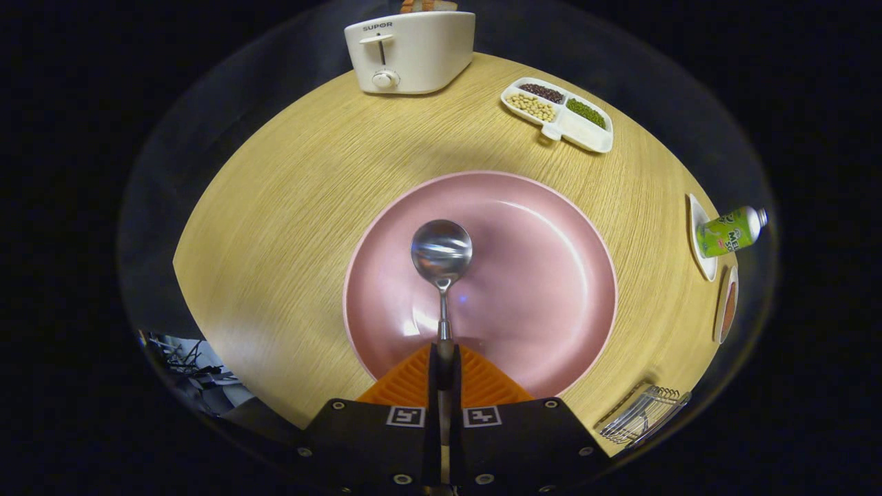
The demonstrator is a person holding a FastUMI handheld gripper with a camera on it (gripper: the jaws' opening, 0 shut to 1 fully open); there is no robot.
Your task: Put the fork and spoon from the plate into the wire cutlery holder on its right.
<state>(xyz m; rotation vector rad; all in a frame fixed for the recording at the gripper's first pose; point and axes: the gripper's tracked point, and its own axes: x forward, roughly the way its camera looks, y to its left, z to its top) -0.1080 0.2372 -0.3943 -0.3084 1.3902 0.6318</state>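
My gripper (441,358) is shut on the handle of a metal spoon (442,253). The spoon points straight ahead from between the fingers, and its bowl hangs over the middle of the pink plate (551,227). The plate lies on the round wooden table (289,207), just ahead of the fingers. The wire cutlery holder (642,415) stands near the table's edge, to the right of the plate and of my fingers. Something thin and metallic lies in it; I cannot tell what it is.
A cream toaster (411,52) with bread in it stands at the far side of the table. A white divided dish (558,112) of beans lies beyond the plate to the right. At the right edge are a green can (729,231) on a small dish and another small dish (727,304).
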